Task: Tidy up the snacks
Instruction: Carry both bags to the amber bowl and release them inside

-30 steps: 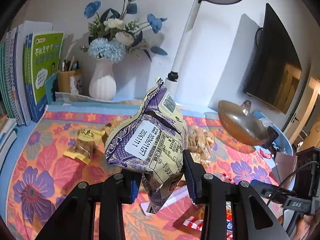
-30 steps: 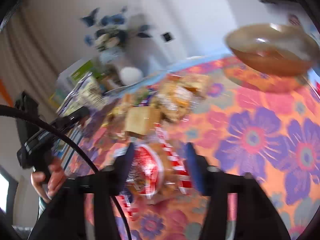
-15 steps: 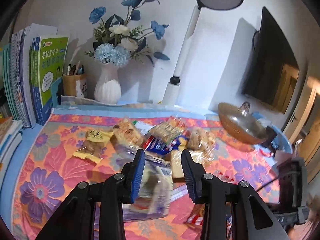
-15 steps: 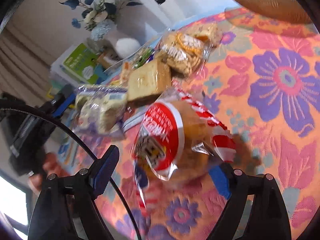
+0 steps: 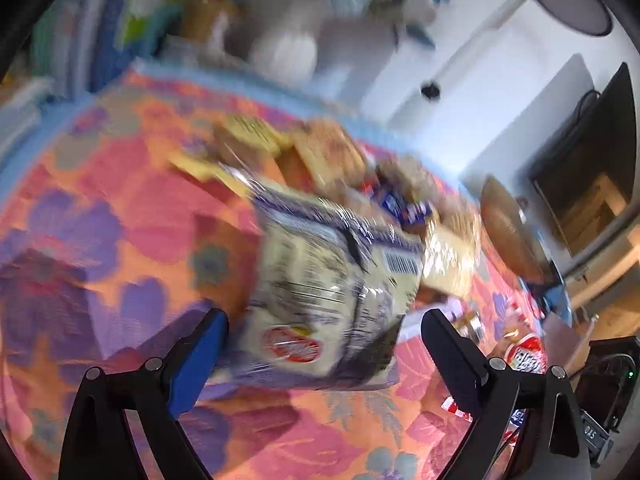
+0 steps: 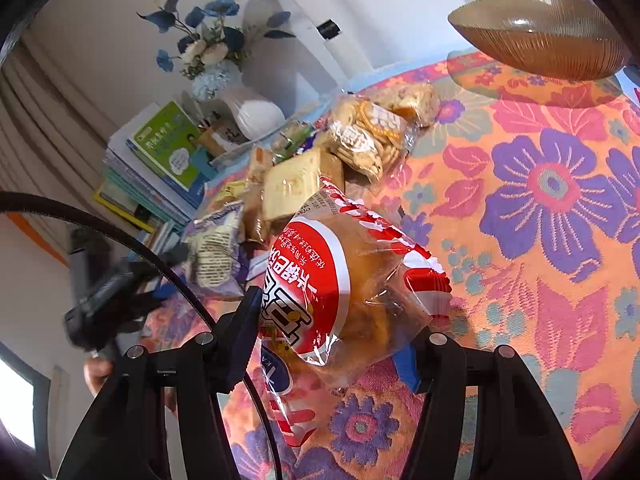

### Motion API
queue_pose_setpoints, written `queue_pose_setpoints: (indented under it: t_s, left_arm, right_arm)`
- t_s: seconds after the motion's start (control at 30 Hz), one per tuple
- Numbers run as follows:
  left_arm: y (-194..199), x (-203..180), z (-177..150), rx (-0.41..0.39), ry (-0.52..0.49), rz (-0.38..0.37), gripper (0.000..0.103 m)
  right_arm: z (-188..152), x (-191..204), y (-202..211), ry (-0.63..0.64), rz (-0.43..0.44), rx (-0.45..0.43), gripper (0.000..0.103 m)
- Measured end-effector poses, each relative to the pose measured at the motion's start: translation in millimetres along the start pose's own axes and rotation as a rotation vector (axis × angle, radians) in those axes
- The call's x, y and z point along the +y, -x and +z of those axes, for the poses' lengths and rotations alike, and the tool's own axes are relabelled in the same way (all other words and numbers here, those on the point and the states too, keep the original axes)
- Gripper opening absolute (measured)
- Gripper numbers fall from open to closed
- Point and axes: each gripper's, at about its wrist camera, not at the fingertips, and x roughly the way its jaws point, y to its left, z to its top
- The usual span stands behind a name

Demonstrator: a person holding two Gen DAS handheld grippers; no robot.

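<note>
While left jaws open, right gripper (image 6: pixel 332 336) (closing) clamps bread bag (image 6: pixel 344 292).

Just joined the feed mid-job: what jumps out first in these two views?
The red-and-white bread bag fills the right view, sitting between the closing jaws of the right tool. In the blurred left view, a purple-and-cream snack bag lies on the flowered tablecloth between the opening jaws of the left tool. A brown bowl sits at the far edge.

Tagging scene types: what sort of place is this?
Likely a home desk or study corner: stacked books, a white vase of blue flowers, and a floral tablecloth strewn with snack packets.
</note>
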Motion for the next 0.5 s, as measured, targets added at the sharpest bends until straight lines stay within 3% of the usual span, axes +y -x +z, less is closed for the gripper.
queue_pose_setpoints:
  t_s: [0.03,0.1,0.17,0.33,0.5]
  left_arm:
    - [-8,-6,-1,0.014,-0.027,0.040,0.094]
    - [-11,-19,-2,0.002,-0.096,0.115,0.068]
    - [-8,-24,-2,0.000,-0.098,0.099,0.058]
    - [23,-51,0,-0.077,-0.133,0.052,0.057]
    - [37,-135,31,-0.127,-0.280,-0.030,0.057]
  right_arm:
    - [0,0,3,0.001,-0.001,-0.006,0.057]
    - [1,-3,10,0.002,-0.009,-0.016,0.057]
    - [4,-3,19,0.006,-0.016,-0.036,0.057]
    - [18,-6,49,0.004,-0.005,-0.117,0.057]
    - [55,-10,92,0.009,-0.078,-0.256,0.057]
